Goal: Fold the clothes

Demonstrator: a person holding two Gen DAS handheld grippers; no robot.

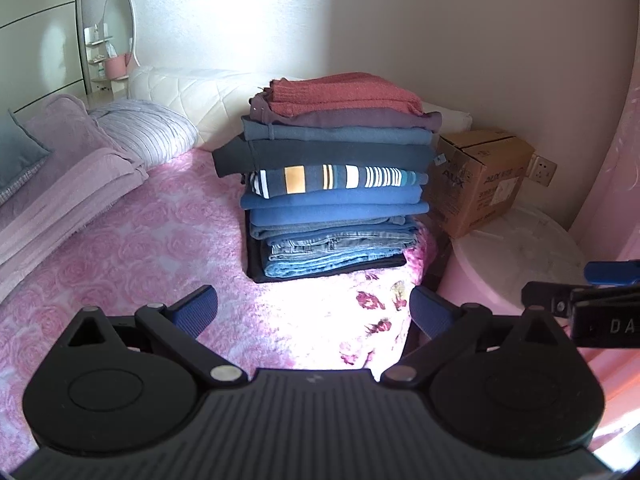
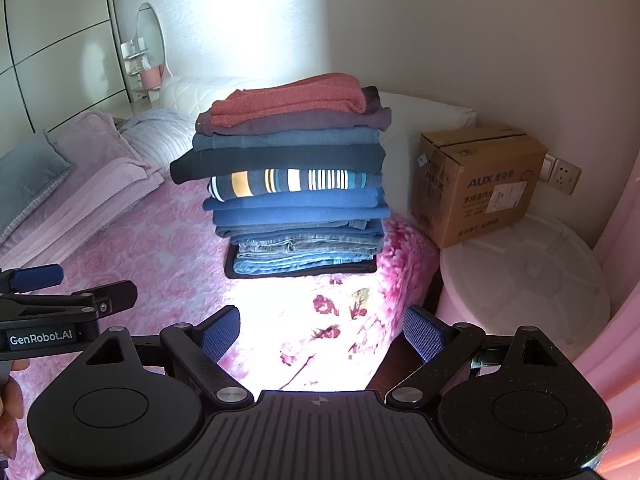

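Note:
A tall stack of folded clothes stands on the pink rose-patterned bedspread, with a red knit on top, dark and blue tops, a striped one in the middle and jeans at the bottom. It also shows in the right wrist view. My left gripper is open and empty, a short way in front of the stack. My right gripper is open and empty too, in front of the stack near the bed's corner. Each gripper shows in the other's view, the right one and the left one.
Pillows and a folded lilac blanket lie at the left of the bed. A cardboard box stands on a round white and pink container to the right of the bed. A wall socket is behind it. A pink curtain hangs at the right.

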